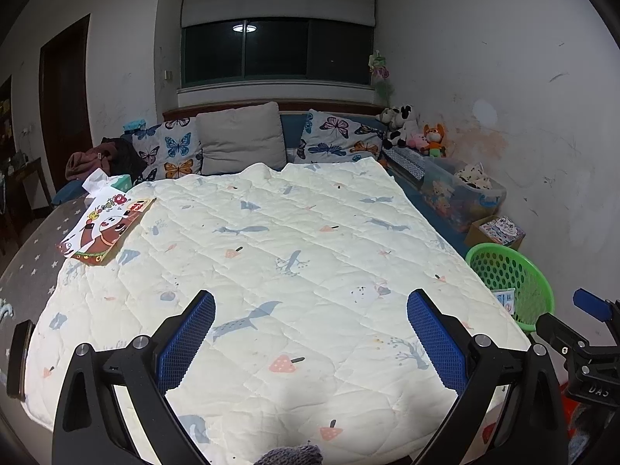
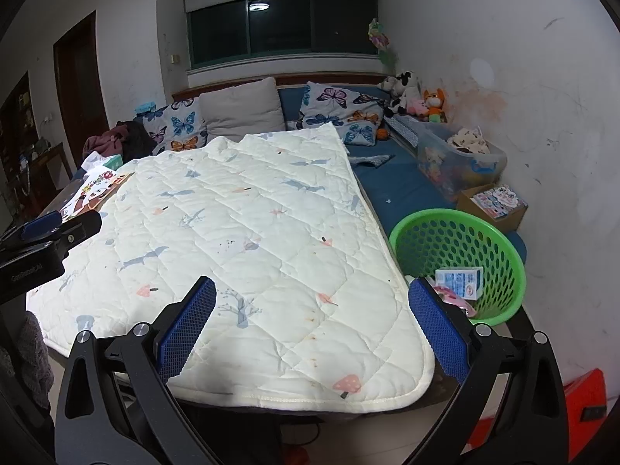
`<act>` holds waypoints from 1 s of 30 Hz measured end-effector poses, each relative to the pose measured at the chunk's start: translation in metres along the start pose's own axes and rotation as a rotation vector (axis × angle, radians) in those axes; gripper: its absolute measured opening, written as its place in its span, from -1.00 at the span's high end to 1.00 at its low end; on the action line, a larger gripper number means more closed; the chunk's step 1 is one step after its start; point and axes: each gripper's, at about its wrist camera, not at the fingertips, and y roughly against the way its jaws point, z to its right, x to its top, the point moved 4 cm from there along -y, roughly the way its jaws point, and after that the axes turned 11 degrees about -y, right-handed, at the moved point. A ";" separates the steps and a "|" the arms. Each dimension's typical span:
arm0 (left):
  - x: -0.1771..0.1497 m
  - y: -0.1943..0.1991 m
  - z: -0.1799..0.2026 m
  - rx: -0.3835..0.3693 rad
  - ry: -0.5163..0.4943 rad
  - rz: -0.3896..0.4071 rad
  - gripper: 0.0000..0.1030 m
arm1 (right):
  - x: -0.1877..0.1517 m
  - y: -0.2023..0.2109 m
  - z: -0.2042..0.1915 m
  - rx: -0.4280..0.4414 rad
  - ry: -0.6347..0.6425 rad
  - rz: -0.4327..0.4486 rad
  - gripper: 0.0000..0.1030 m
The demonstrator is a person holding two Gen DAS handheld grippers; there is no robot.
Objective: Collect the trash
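The left gripper (image 1: 310, 345), black-framed with blue textured pads, hangs over the near end of the cream quilted blanket (image 1: 271, 240) printed with whales and mushrooms; its jaws stand wide apart with nothing between them. The right gripper (image 2: 312, 333), of the same build, hovers over the blanket's near right corner, jaws likewise spread and empty. In the left wrist view, the right gripper's blue tip shows at 3 o'clock.

At 3 o'clock from the right gripper, just beside the blanket's edge, sits the round green perforated plastic basket (image 2: 500, 240). Inside it lies a small white and blue carton (image 2: 461, 281), with a pink wrapper (image 2: 449, 295) just beside it, partly hidden by the right pad.

Farther out at 10 o'clock in the left wrist view, a flat cartoon-printed paper bag (image 1: 104, 228) lies on the blanket's left edge. Just beyond it is a teal tissue pack (image 1: 121, 183) with white paper sticking up.

Past the basket, at 2 o'clock, stands a brown cardboard box of picture cards (image 2: 500, 199), then a clear plastic storage bin (image 2: 457, 159) against the wall.

At the far end, at 12 o'clock, a grey square cushion (image 1: 242, 139) sits between two butterfly-print pillows (image 1: 170, 149), with plush toys (image 1: 414, 130) in the corner at 1 o'clock.
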 end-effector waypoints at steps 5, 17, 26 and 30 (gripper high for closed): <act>0.000 -0.001 0.000 -0.003 0.000 -0.004 -0.87 | -0.001 -0.002 -0.002 0.001 0.001 -0.004 -0.92; -0.002 -0.003 -0.003 0.006 0.012 -0.007 -0.86 | -0.003 -0.005 0.000 0.008 -0.001 -0.012 -0.92; -0.001 -0.003 -0.006 0.029 0.020 -0.008 -0.86 | -0.004 -0.005 0.001 0.010 -0.001 -0.013 -0.92; -0.002 -0.005 -0.007 0.035 0.021 -0.018 -0.86 | -0.005 -0.006 0.002 0.012 0.000 -0.017 -0.92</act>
